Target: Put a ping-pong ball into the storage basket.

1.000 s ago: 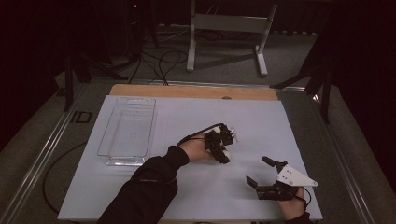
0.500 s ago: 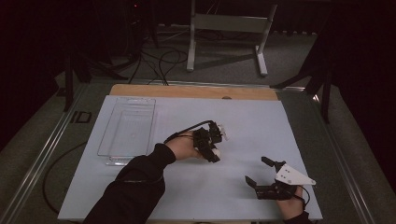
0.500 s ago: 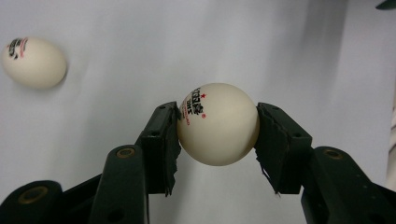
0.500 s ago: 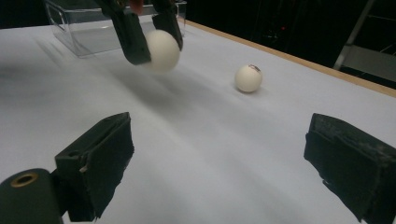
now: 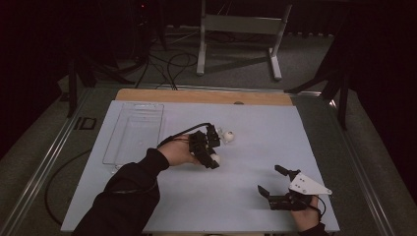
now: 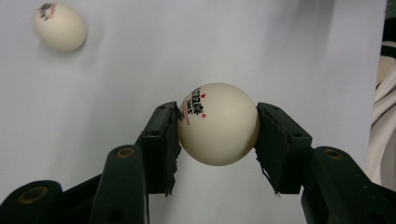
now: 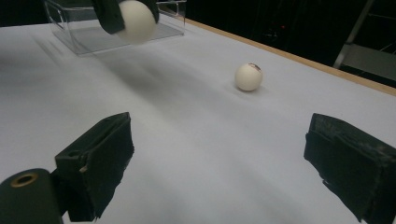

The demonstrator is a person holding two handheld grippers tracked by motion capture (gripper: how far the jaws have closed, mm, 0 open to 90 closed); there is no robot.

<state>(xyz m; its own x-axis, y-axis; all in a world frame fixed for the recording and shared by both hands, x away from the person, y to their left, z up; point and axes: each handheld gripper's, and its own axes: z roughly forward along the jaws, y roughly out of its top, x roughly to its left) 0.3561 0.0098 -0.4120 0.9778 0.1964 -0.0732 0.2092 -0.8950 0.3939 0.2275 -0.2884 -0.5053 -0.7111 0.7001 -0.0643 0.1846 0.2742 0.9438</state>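
My left gripper [image 5: 214, 157] is shut on a white ping-pong ball [image 5: 215, 159] near the middle of the white table. In the left gripper view the ball [image 6: 217, 123], with black and red print, sits squeezed between the two black jaws of that gripper [image 6: 217, 117]. A second white ball [image 5: 227, 136] lies on the table just beyond it, and shows again as a ball [image 6: 60, 26] at the upper left and a ball [image 7: 248, 76] ahead. My right gripper [image 5: 269, 178] rests open near the front right, nothing between its jaws [image 7: 219, 154].
A clear plastic tray [image 5: 114, 147] stands on the left part of the table, and its wall [image 7: 79, 43] shows past the held ball [image 7: 136, 21]. The white table top [image 5: 275, 132] ends in a wooden strip [image 5: 196, 96] at the back.
My left gripper has moved leftward, toward the tray, with the ball in its jaws. The loose ball and my right gripper have stayed put.
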